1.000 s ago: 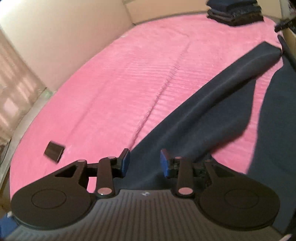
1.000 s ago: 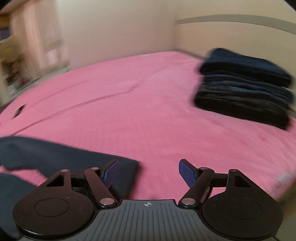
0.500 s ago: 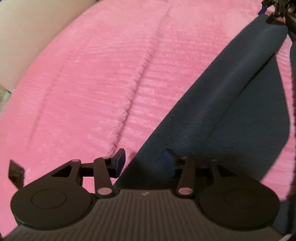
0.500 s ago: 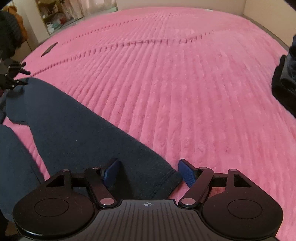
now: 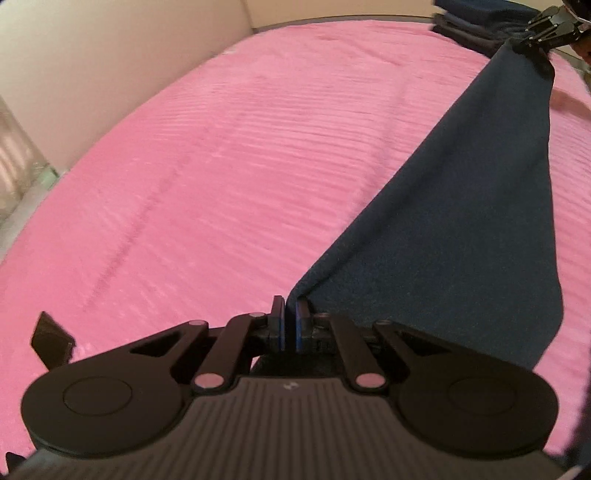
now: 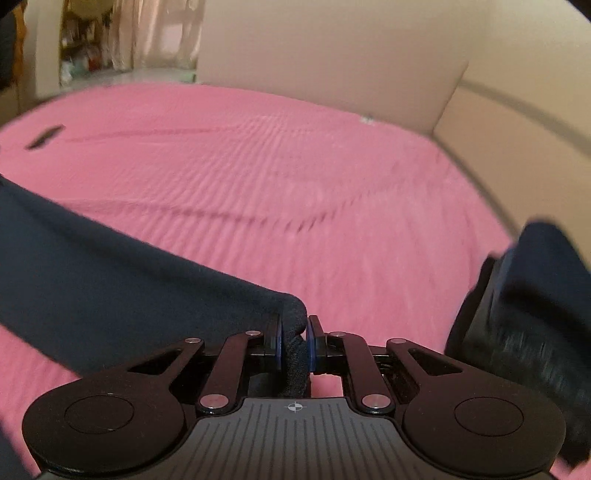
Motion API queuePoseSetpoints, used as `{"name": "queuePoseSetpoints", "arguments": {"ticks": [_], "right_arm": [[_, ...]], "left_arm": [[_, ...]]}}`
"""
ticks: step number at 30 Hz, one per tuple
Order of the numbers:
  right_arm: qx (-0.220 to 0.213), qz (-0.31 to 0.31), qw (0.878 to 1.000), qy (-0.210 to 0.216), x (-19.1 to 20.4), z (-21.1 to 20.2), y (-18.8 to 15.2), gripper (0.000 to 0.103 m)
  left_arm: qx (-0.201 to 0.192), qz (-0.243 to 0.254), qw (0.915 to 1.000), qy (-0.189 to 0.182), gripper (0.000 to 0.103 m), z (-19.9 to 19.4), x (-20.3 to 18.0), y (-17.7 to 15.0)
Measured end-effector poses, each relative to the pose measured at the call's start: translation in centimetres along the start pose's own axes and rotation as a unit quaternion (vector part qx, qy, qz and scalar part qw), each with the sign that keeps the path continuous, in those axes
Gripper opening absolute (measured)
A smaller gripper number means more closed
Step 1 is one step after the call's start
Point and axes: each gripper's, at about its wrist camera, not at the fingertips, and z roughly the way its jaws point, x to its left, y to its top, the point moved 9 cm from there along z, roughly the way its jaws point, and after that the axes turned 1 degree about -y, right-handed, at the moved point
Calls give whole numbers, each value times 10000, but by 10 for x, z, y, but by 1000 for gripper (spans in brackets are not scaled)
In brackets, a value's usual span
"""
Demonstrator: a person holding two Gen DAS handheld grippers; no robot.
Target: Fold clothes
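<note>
Both claws stood apart over the cloth half a second ago; now both have just been closing and each pinches it. My left claw is clenched on a corner of the navy garment, its blue pads nearly meeting with only a thin edge of fabric between them. My right claw grips the other end, with a thick rolled wad of the same garment bunched between its pads.

A moment ago the garment lay slack and flat on the bed; now it hangs as a taut, sloping sheet between the two claws, raised off the pink bedspread. In the left wrist view I see the right claw far off at the top right, holding the cloth's narrow far end.

The garment is a soft, matte, fleecy knit, dark navy, wide near my left claw and tapering towards the far one. The bedspread is plush with fine parallel ribs and a long crease running across it. A stack of folded dark clothes sits at the right, blurred, its layered edges showing; it was farther off in the right wrist view a second ago. A small flat black object lies on the bedspread beside my left claw.
</note>
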Motion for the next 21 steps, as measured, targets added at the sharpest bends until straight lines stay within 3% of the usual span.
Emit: {"name": "queuePoseSetpoints", "arguments": {"ticks": [6, 8, 9, 10, 11, 16, 21], "right_arm": [[265, -262, 9987, -358, 2, 82, 34, 11], [467, -227, 9980, -357, 2, 104, 28, 16], [573, -213, 9974, -393, 0, 115, 26, 26], [510, -232, 9970, -542, -1, 117, 25, 57], [446, -252, 9963, -691, -1, 119, 24, 78], [93, 306, 9970, -703, -2, 88, 22, 79], [239, 684, 9973, -149, 24, 43, 5, 79]], "left_arm": [[303, -172, 9994, 52, 8, 42, 6, -15], [332, -290, 9990, 42, 16, 49, 8, -20], [286, -375, 9989, 74, 23, 50, 11, -21], [215, -487, 9985, 89, 26, 47, 16, -22], [137, -605, 9980, 115, 27, 42, 20, -23], [-225, -1271, 9908, 404, 29, -4, 53, -42], [-224, -1940, 9763, 934, 34, -73, 79, -104]]}}
